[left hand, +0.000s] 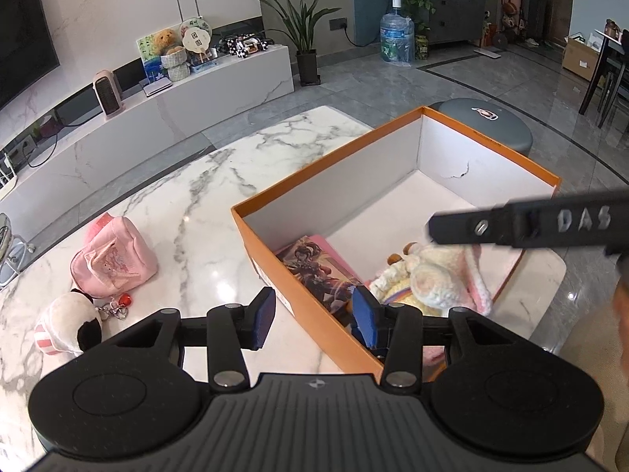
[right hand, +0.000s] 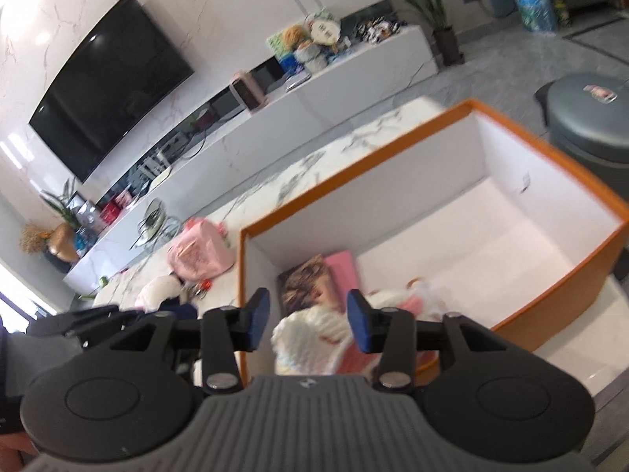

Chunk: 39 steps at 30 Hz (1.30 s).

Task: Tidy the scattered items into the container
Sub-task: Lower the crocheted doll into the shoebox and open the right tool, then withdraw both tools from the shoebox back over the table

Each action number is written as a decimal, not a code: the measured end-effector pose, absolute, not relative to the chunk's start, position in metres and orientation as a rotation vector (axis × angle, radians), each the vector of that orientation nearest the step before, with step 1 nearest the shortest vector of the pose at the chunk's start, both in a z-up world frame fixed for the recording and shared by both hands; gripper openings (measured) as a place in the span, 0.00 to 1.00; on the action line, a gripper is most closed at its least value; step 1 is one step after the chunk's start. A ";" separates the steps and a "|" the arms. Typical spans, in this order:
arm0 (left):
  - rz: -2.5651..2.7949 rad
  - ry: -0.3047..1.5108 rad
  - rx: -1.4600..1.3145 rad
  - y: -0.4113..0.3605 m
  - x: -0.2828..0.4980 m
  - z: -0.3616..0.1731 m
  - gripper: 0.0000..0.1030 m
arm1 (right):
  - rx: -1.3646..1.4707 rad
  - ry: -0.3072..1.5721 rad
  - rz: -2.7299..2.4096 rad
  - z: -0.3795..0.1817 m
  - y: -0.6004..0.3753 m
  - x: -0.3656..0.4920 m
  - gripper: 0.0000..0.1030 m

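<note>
An orange box (left hand: 302,303) with white inside stands on the marble table (left hand: 196,204). In it lie a picture card (left hand: 318,271), a pink flat item (right hand: 342,263) and a cream knitted plush (left hand: 432,275). My left gripper (left hand: 312,316) is open and empty, straddling the box's near wall. My right gripper (right hand: 308,324) is open, above the knitted plush (right hand: 310,338) inside the box (right hand: 550,306); one of its arms crosses the left wrist view (left hand: 530,224). A pink pouch (left hand: 114,255) and a white-and-black plush keychain (left hand: 70,322) lie on the table left of the box.
A grey round stool (left hand: 487,122) stands behind the box. A white TV bench (left hand: 177,106) with toys and a heater runs along the wall under a TV (right hand: 110,82). A potted plant (left hand: 304,39) and a water bottle (left hand: 397,39) stand on the floor.
</note>
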<state>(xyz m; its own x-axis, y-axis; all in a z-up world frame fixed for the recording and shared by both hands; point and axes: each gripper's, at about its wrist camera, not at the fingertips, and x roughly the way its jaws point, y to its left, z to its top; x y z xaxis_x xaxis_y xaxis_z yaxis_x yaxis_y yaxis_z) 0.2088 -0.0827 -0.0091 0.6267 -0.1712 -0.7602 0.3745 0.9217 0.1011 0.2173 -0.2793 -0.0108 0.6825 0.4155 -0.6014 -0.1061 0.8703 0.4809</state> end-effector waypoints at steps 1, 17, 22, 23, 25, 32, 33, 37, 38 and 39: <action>-0.328 0.840 0.262 -0.084 0.208 -0.009 0.50 | 0.414 0.771 0.279 -0.009 -0.283 0.216 0.51; -0.350 0.873 0.311 -0.097 0.202 -0.023 0.50 | 0.382 0.954 0.357 -0.033 -0.271 0.221 0.24; -0.334 0.878 0.282 -0.088 0.204 -0.021 0.50 | 0.386 0.981 0.356 -0.042 -0.259 0.227 0.20; -0.334 0.876 0.281 -0.087 0.204 -0.020 0.50 | 0.376 0.981 0.352 -0.042 -0.257 0.227 0.20; -0.335 0.872 0.278 -0.085 0.202 -0.019 0.50 | 0.370 0.984 0.352 -0.041 -0.257 0.226 0.20; -0.336 0.849 0.254 -0.080 0.195 -0.011 0.52 | 0.374 0.965 0.329 -0.031 -0.259 0.218 0.24; -0.336 0.844 0.250 -0.079 0.193 -0.010 0.52 | 0.369 0.959 0.320 -0.029 -0.259 0.216 0.24; -0.332 0.832 0.239 -0.074 0.187 -0.004 0.54 | 0.339 0.925 0.297 -0.018 -0.255 0.206 0.32; -0.331 0.828 0.235 -0.073 0.185 -0.003 0.54 | 0.334 0.916 0.292 -0.016 -0.254 0.204 0.33; -0.331 0.825 0.231 -0.072 0.184 -0.001 0.54 | 0.330 0.909 0.289 -0.013 -0.253 0.202 0.35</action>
<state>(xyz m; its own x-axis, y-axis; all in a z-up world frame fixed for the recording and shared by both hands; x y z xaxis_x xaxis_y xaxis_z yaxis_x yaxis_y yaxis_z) 0.1837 -0.0722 -0.0011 0.6322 -0.1974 -0.7492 0.3750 0.9241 0.0730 0.2017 -0.2529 -0.0129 0.5827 0.3800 -0.7184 -0.1051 0.9118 0.3970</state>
